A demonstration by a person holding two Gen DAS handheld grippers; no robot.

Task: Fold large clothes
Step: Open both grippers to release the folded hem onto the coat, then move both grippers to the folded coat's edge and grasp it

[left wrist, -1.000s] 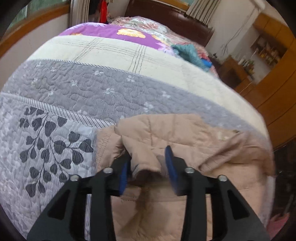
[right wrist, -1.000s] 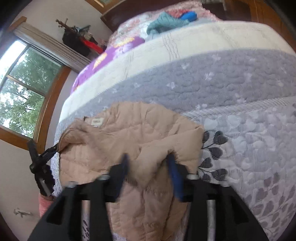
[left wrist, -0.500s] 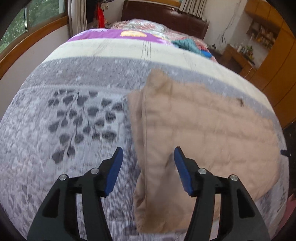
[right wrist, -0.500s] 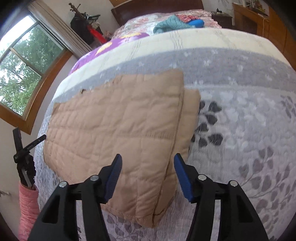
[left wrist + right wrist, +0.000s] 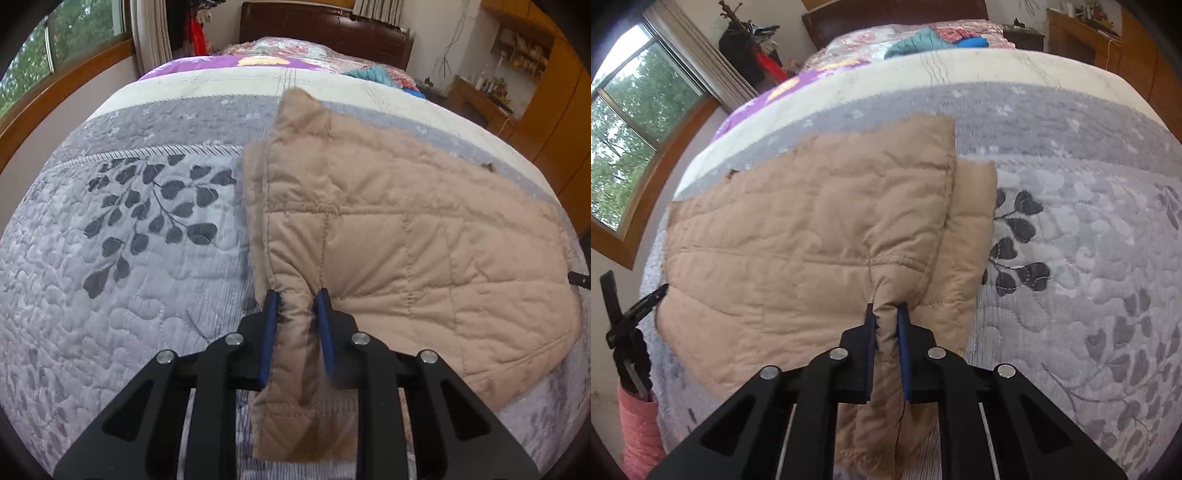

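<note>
The tan quilted jacket [image 5: 388,229] lies folded flat on the bed quilt [image 5: 122,266], directly ahead of both claws and running under them toward the near bed edge.

Left gripper [image 5: 297,299]: jaws closing, with a raised ridge of jacket fabric pinched between the blue pads [image 5: 271,325]; the cloth bunches upward at the tips. This grip sits on the jacket's left border, where a narrower under-layer shows along the edge.

Right gripper [image 5: 886,312]: jaws drawn narrow and clamped on a fold of the same jacket [image 5: 812,240]; fabric puckers toward the tips. This grip is near the jacket's right border, where a second layer sticks out beyond the top panel.

View differences: the left wrist view shows open quilt with a dark leaf print to the left of its claw, and wooden cabinets [image 5: 546,103] far right. The right wrist view shows leaf-print quilt [image 5: 1089,258] to the right of its claw, a window [image 5: 635,129] far left, and a black stand in a pink holder [image 5: 639,435] beside the bed's left edge, low in the frame.

Room: bare quilt extends well beyond the jacket ahead of both claws, up to a heap of coloured clothes [image 5: 931,40] near the dark headboard [image 5: 325,29]. The jacket's far side lies close to the bed edge in each view.
</note>
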